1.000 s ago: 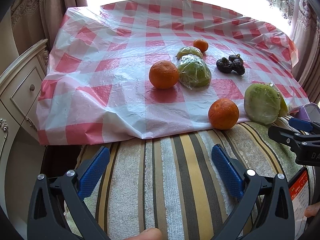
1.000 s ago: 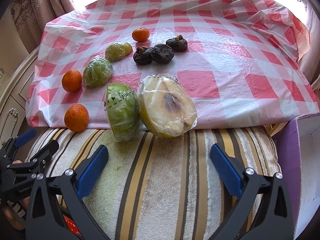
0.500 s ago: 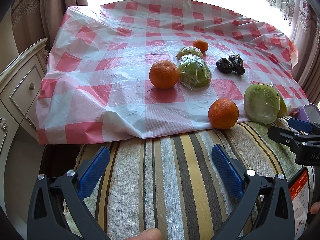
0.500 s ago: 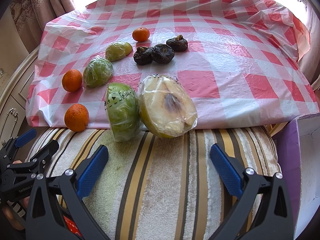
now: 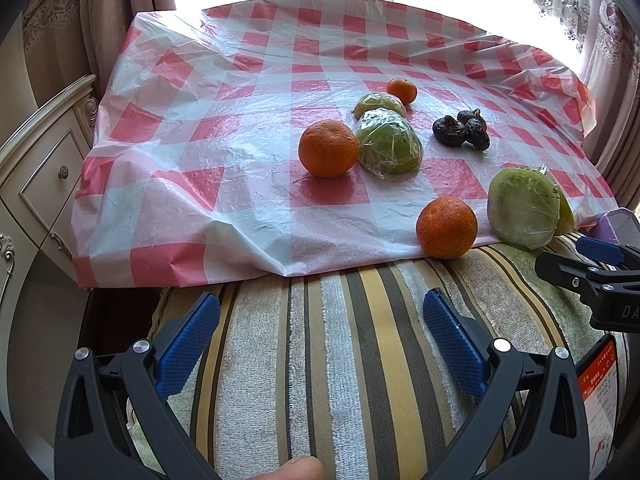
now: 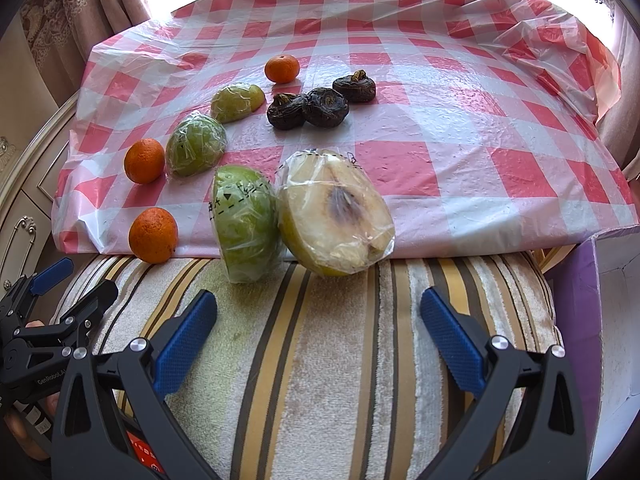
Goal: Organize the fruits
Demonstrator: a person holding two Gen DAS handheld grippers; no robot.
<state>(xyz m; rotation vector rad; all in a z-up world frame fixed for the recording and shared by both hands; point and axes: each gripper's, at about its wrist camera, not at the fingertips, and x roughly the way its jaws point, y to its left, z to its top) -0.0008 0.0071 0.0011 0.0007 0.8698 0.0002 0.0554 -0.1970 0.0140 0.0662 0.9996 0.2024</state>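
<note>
Both grippers hover low over the striped towel (image 6: pixel 328 360), left gripper (image 5: pixel 320 344) and right gripper (image 6: pixel 318 336) spread wide, empty. The fruits (image 6: pixel 248 220) lie ahead on the checked cloth (image 6: pixel 440 128).

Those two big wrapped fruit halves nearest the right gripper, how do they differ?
The left half shows its green skin, with dashed black marks printed on its wrap; the right half shows pale cut flesh with a dark core. The right one looks larger. Both are in clear film, touching, at the cloth's near edge.
</note>
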